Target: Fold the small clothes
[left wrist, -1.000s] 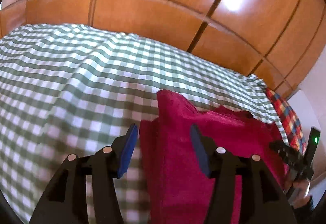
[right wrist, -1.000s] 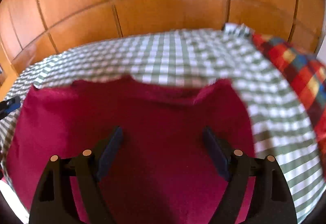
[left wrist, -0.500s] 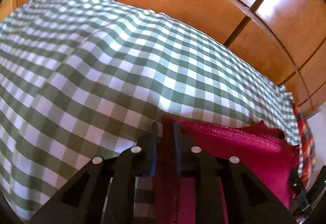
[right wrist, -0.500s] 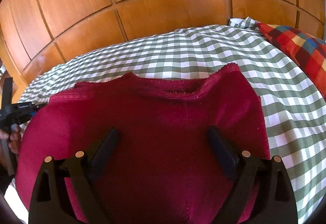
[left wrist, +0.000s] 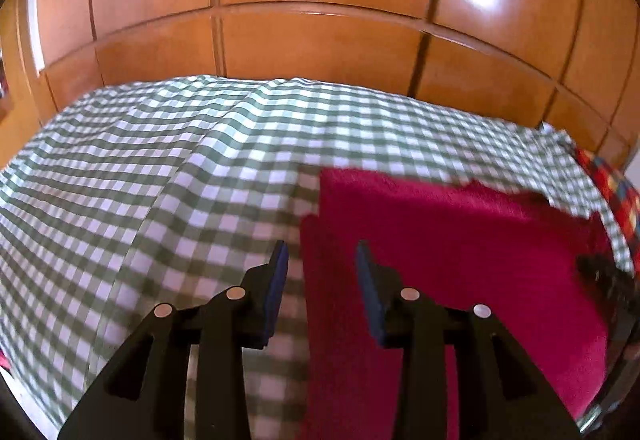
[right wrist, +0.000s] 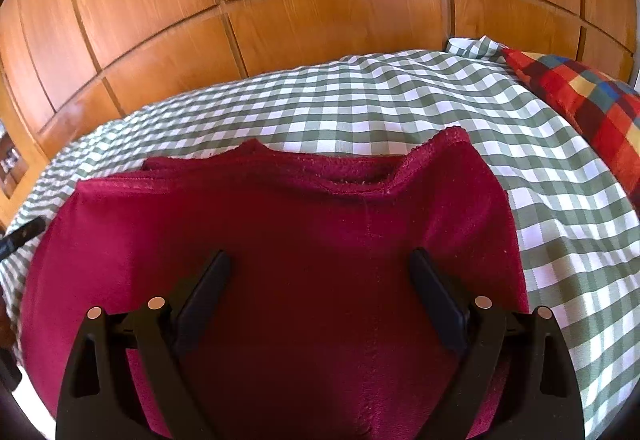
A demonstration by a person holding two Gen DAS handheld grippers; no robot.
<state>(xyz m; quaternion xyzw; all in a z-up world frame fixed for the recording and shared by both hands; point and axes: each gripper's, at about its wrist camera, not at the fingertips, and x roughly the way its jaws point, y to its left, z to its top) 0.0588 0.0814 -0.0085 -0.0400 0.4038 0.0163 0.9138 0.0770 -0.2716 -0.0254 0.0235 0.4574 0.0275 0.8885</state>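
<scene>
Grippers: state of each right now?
Left gripper: open, jaws just reopened, empty beside the crimson knit garment's edge.
Right gripper: open wide, empty, above it.

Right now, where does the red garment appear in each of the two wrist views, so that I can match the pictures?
Left wrist view: the red garment fills the lower right, its left edge lying between the fingers of the left gripper.
Right wrist view: the red garment fills the centre and lower part, under the open right gripper.
Shared landmark: the multicoloured checked pillow at the right edge, on the green checked bedcover.
</scene>
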